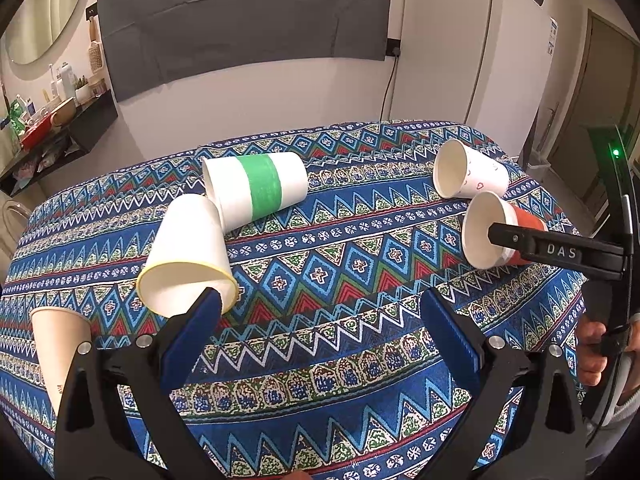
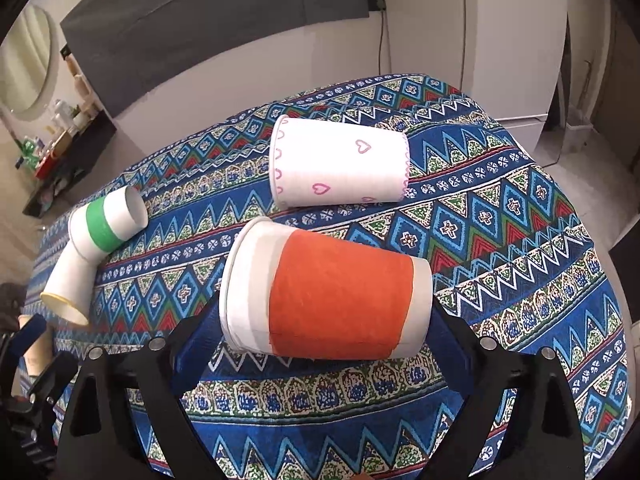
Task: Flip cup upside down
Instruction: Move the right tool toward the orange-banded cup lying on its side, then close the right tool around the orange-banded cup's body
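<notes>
Right hand-held gripper (image 2: 324,336) closed around the orange-banded cup (image 2: 336,296), blue pads pressing its rim end on one side and its base end on the other. Cup held on its side, mouth toward 9 o'clock in the right wrist view, base toward 3 o'clock; whether lifted clear of the patterned cloth on the worktop (image 2: 520,240) or touching it, cannot tell. Seen from the left wrist view at 3 o'clock, same orange-banded cup (image 1: 496,236) with its open mouth facing the camera and one black finger (image 1: 556,250) marked "DAS" across it.

Left hand-held gripper (image 1: 320,320) open, jaws spread wide with only cloth between them, low at 6 o'clock of its own view. Left pad tip overlapping the mouth of a plain white cup with a yellow rim (image 1: 188,256); contact or mere overlap, cannot tell.

Heart-patterned cup (image 2: 340,164) lying on its side just beyond the held cup, at 12 o'clock from it, mouth toward 9 o'clock. Green-banded cup (image 1: 256,188) also on its side, at 11 o'clock in the left wrist view, its rim end touching the base of the yellow-rimmed cup. Beige cup (image 1: 60,344) at 8 o'clock near the cloth's edge, partly hidden behind the gripper body.
</notes>
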The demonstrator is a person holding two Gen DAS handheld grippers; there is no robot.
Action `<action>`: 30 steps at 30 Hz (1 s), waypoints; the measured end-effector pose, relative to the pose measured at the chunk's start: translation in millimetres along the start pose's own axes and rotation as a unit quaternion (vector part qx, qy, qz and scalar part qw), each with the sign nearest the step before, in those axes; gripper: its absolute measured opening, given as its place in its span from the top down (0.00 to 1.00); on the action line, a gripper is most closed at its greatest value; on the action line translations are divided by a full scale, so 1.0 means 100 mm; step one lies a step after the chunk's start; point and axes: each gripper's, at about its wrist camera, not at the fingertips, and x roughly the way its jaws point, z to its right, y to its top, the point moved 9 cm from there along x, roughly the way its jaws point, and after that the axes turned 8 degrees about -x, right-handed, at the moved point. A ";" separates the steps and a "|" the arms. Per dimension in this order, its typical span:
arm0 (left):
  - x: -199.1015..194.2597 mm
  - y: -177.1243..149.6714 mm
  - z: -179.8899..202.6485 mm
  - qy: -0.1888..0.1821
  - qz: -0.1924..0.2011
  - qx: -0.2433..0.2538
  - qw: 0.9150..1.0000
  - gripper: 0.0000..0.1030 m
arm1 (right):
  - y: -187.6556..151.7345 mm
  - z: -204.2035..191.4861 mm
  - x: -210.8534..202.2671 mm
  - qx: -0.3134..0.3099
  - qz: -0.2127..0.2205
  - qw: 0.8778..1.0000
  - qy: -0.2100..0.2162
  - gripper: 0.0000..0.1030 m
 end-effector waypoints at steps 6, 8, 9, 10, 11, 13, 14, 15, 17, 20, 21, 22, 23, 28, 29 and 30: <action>-0.17 -0.01 -0.08 0.007 0.011 0.000 1.000 0.06 | -0.05 -0.15 -0.18 -0.022 0.011 1.000 0.012 0.15; -0.25 -0.01 -0.13 0.011 0.017 -0.001 1.000 0.06 | -0.08 -0.23 -0.24 -0.028 0.014 0.999 0.015 0.15; -0.30 -0.02 -0.16 0.014 0.019 -0.002 1.000 0.06 | -0.10 -0.29 -0.28 -0.032 0.017 0.999 0.018 0.15; -0.33 -0.03 -0.18 0.015 0.020 -0.003 1.000 0.06 | -0.11 -0.34 -0.30 -0.035 0.018 0.999 0.019 0.15; -0.38 -0.04 -0.21 0.017 0.023 -0.005 1.000 0.06 | -0.13 -0.39 -0.33 -0.038 0.018 0.999 0.022 0.15; -0.47 -0.08 -0.28 0.021 0.026 -0.007 0.999 0.06 | -0.18 -0.51 -0.38 -0.044 0.018 0.998 0.031 0.15; -0.54 -0.10 -0.32 0.024 0.029 -0.010 0.999 0.06 | -0.20 -0.58 -0.41 -0.049 0.018 0.998 0.035 0.15; -0.60 -0.13 -0.37 0.024 0.031 -0.013 0.999 0.06 | -0.23 -0.64 -0.43 -0.054 0.018 0.998 0.037 0.15; -0.70 -0.17 -0.44 0.021 0.029 -0.019 0.999 0.06 | -0.28 -0.80 -0.46 -0.066 0.017 0.997 0.041 0.15; -0.87 -0.24 -0.63 0.028 0.032 -0.032 0.999 0.06 | -0.36 -1.00 -0.51 -0.078 0.017 0.996 0.048 0.14; -0.92 -0.27 -0.70 0.034 0.035 -0.032 0.998 0.06 | -0.39 -1.06 -0.52 -0.081 0.017 0.995 0.051 0.15; -0.97 -0.30 -0.76 0.039 0.037 -0.033 0.998 0.06 | -0.42 -1.13 -0.54 -0.085 0.016 0.995 0.055 0.15; -1.01 -0.32 -0.80 0.041 0.038 -0.035 0.998 0.06 | -0.46 -1.21 -0.56 -0.089 0.016 0.994 0.059 0.15; -1.22 -0.46 -1.05 0.047 0.043 -0.043 0.997 0.06 | -0.63 -1.55 -0.65 -0.105 0.015 0.992 0.073 0.14; -1.25 -0.48 -1.08 0.049 0.046 -0.043 0.997 0.06 | -0.67 -1.62 -0.66 -0.109 0.015 0.991 0.075 0.14; -1.28 -0.51 -1.12 0.052 0.048 -0.043 0.997 0.06 | -0.70 -1.67 -0.66 -0.113 0.014 0.990 0.077 0.14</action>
